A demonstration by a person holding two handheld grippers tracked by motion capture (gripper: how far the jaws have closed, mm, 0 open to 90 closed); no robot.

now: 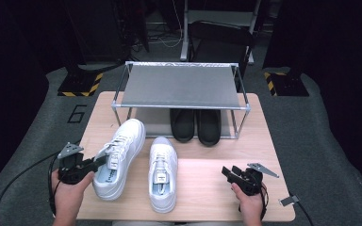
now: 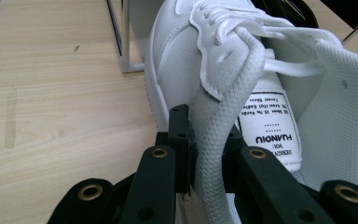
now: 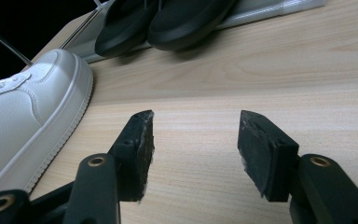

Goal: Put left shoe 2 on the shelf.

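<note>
HUANIOU tongue label (image 2: pixel 271 135) upside down, left hand-held gripper (image 2: pixel 204 154) clamped on white sneaker (image 2: pixel 205 70) collar, right hand-held gripper (image 3: pixel 195 149) gaping over tabletop (image 3: pixel 261 79)

White sneaker (image 1: pixel 118 157), collar pinched, tilted on table, beside its upright mate (image 1: pixel 163 173)

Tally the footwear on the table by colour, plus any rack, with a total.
White sneakers: 2, the left white sneaker and the right white sneaker
Black slippers: 2, the left black slipper and the right black slipper
Metal shoe rack: 1
Total: 5
</note>
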